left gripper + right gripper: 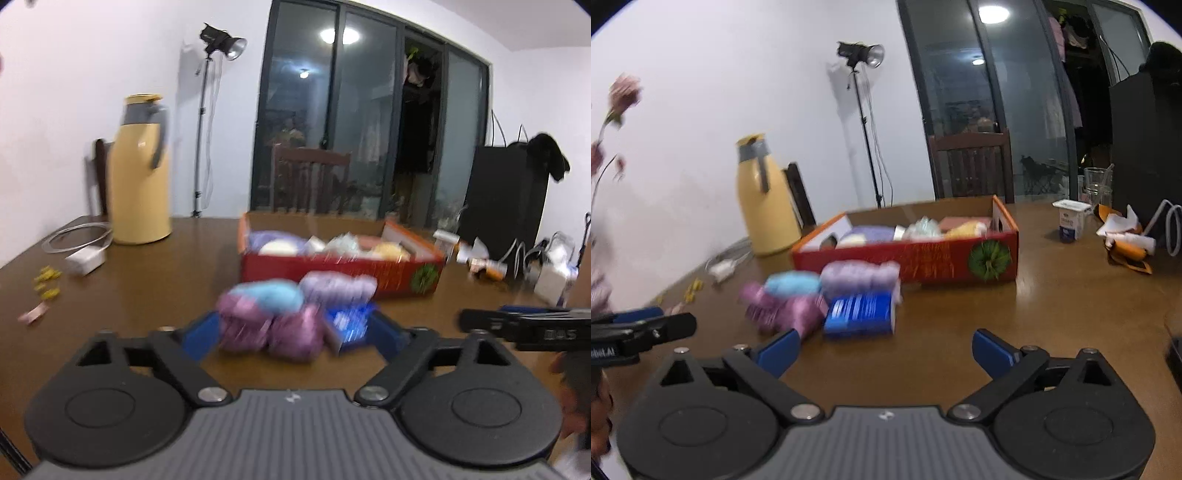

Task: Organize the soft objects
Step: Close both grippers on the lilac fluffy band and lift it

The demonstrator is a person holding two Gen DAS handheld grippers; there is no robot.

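Working from the left edge of the counter (155,273), we note small yellow pieces (47,282) and a white charger (85,261) with its coiled cable, then a yellow thermos jug (142,173) standing upright near the far left corner. Toward the middle of the counter lies the cluster of soft objects: a purple plush toy (266,326) with a light blue soft piece (271,295) resting on it, a lavender bundle (338,288) behind, and a blue packet (858,314) just beside the plush on its right. All are blurred, so we cannot resolve finer detail. Our left gripper (291,330) has its jaws apart, flanking the plush toy and the blue packet; we cannot tell whether the blue pads touch either item. Behind the cluster, toward the far edge, sits a red cardboard box (942,258), open at the top and holding several pale soft items. Our right gripper (882,350) stands with its jaws wide apart over bare counter on the near side of the blue packet, with nothing between them. Toward the right edge we record a white yogurt cup (1070,219), a drinking glass (1097,184) and crumpled orange-and-white wrappers (1128,242).
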